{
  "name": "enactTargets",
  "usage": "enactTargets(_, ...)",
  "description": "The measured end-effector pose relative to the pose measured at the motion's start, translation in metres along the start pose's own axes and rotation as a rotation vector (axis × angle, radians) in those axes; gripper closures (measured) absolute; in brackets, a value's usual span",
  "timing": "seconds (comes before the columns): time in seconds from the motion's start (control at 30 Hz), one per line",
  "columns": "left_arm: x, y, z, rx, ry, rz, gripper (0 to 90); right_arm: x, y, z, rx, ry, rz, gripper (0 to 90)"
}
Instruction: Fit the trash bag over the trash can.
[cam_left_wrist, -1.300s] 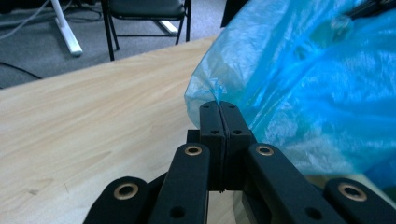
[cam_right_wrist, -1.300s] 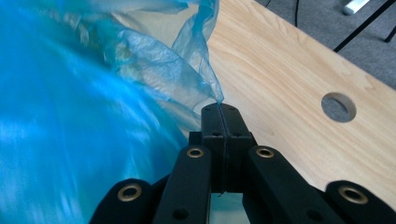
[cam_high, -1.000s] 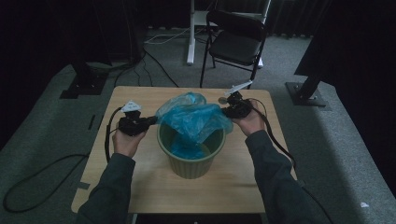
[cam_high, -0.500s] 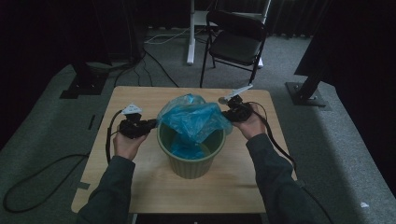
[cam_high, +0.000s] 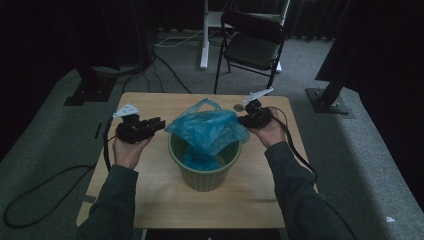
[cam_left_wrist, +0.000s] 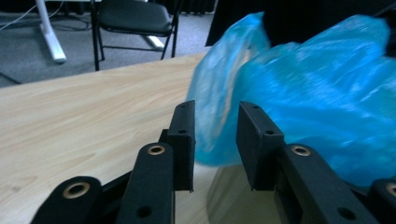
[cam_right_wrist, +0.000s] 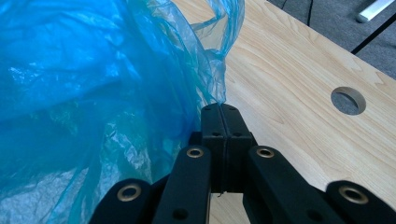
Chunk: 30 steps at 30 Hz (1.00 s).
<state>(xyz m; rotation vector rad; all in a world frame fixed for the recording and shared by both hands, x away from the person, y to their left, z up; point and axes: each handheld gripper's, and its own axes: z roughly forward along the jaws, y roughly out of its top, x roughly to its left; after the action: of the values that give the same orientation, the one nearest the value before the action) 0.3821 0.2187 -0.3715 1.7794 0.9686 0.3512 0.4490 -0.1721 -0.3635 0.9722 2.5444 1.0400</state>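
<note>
- now the left gripper sits at the left of the green bin in the high view, held in the person's left hand, its tips pointing toward the blue plastic bag.
- its jaws have just been opening; in the left gripper view they stand partly spread with a clear gap, and the two pads press on nothing.
- the blue plastic bag shows through that gap, behind the tips, blurred; whether the film brushes a pad cannot be told.
- the right gripper is at the right side of the bag, held in the right hand.
- in the right gripper view its jaws are pressed together, pinching a thin gathered edge of the bag right at the tips; the film rises from there and fans out to the left.
- the bag lines the green bin: its lower part lies inside the bin, its upper part stands bunched above the rim, drawn toward the right gripper.
- the bin stands near the middle of the wooden table, between the two hands.
- a round hole in the table top lies beside the right gripper.
- a black folding chair stands on the grey carpet beyond the far edge of the table.
- no brand, label or writing can be read on bag, bin or grippers.
</note>
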Motion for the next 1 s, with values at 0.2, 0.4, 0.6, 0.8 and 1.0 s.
enactTargets(0.2,-0.013,0.013,0.004,-0.007,-0.050,0.031,62.9,0.000,0.000,0.000,0.001,0.001,-0.001,89.8)
enactTargets(0.4,-0.030,0.025,0.016,0.013,-0.101,0.077,56.0,0.001,0.001,0.000,0.003,0.004,-0.006,89.7)
enactTargets(0.6,-0.037,0.022,0.031,0.078,-0.074,0.109,61.3,0.002,0.001,0.000,0.005,0.007,-0.011,89.6)
enactTargets(0.8,-0.039,0.015,0.026,0.103,-0.087,0.130,89.6,0.000,0.000,-0.003,0.002,0.005,-0.003,89.6)
enactTargets(1.0,-0.038,0.005,0.006,0.082,-0.074,0.130,89.8,-0.003,-0.003,-0.006,0.000,0.005,0.003,89.7)
